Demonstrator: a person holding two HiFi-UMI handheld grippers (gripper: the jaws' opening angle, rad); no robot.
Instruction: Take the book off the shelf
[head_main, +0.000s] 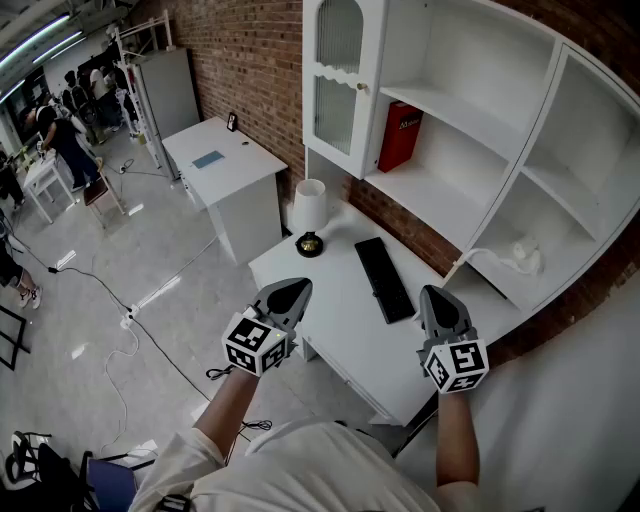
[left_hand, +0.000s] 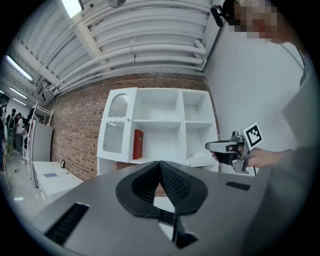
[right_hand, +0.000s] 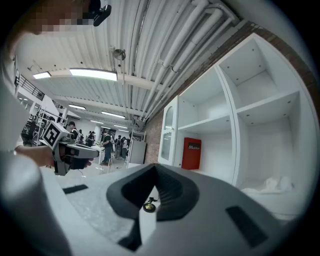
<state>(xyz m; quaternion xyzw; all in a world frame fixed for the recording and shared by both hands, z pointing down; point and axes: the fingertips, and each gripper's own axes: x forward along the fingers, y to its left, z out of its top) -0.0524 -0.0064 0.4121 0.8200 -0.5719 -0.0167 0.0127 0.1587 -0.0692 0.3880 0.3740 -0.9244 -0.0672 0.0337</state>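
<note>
1. Risk: left gripper (head_main: 292, 291) and right gripper (head_main: 441, 299) were both pinched closed and empty; arriving like that would likely shove or topple the book (head_main: 399, 136).
2. Book stood upright on the shelf (head_main: 425, 190), beside the glass door (head_main: 338, 80), well apart from both.
3. White desk (head_main: 335, 320) held a keyboard (head_main: 385, 279); brick wall (head_main: 255, 70) behind.
</note>
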